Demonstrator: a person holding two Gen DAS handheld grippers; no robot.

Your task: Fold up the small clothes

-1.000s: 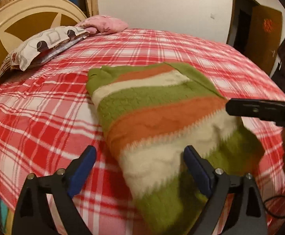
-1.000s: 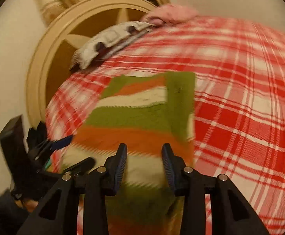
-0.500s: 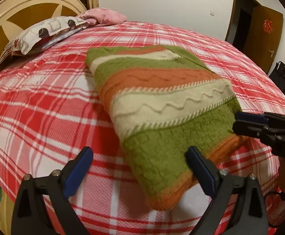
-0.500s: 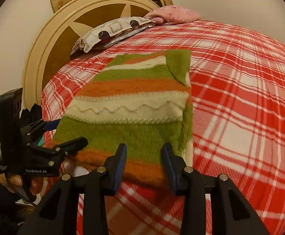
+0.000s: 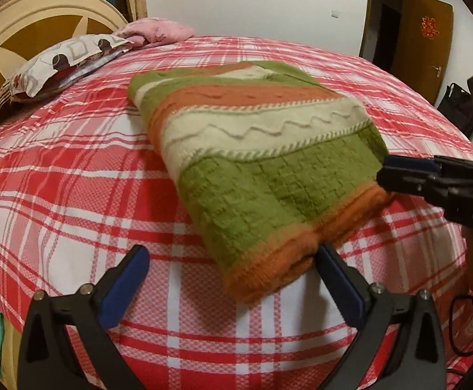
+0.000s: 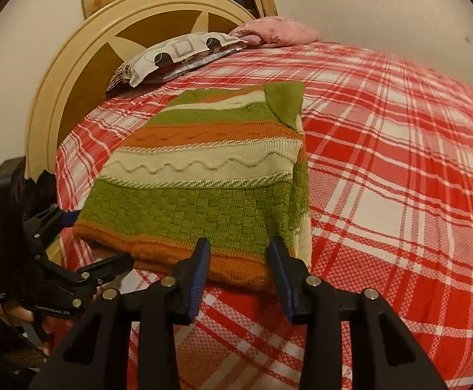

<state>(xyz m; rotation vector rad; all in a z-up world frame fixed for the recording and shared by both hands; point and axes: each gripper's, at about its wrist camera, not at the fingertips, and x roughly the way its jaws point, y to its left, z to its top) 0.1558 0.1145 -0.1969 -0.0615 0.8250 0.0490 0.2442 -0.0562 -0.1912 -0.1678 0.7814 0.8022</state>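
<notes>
Now I see the folded green, orange and cream striped knit sweater mid-frame on the red plaid bedspread, my left gripper opening wide and empty, my right gripper narrowly parted, unclamped, at the hem.

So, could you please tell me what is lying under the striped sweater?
The sweater lies folded on the red plaid bedsheet, which shows all around it. Whatever is directly beneath or between its folded layers is covered.
</notes>
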